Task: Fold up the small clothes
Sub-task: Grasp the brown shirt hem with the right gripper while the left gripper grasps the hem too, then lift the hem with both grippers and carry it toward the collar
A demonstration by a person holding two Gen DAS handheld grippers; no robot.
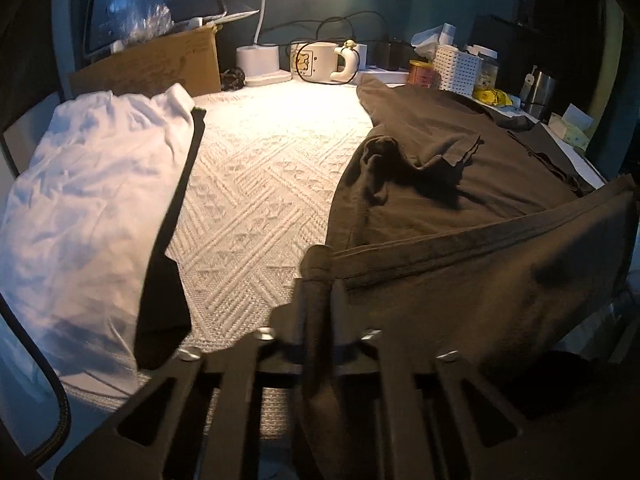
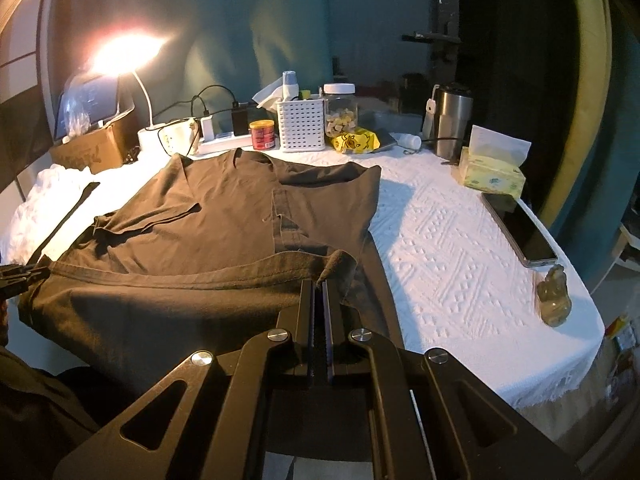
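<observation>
A dark brown shirt point(image 2: 224, 216) lies spread on the white textured table cover point(image 2: 440, 248), its near hem lifted and stretched between both grippers. My right gripper point(image 2: 320, 284) is shut on the hem's right corner. My left gripper point(image 1: 318, 276) is shut on the hem's left corner; it also shows at the left edge of the right wrist view point(image 2: 24, 274). The shirt point(image 1: 460, 184) fills the right half of the left wrist view. A white garment with black trim point(image 1: 88, 184) lies in a heap at the left.
Along the back stand a cardboard box point(image 1: 160, 64), lamp base point(image 1: 258, 60), mug point(image 1: 316, 62), white basket point(image 2: 300, 122), jar point(image 2: 340, 110), steel tumbler point(image 2: 450, 120). A tissue box point(image 2: 492, 164), phone point(image 2: 518, 228) and small figurine point(image 2: 554, 294) sit at the right edge.
</observation>
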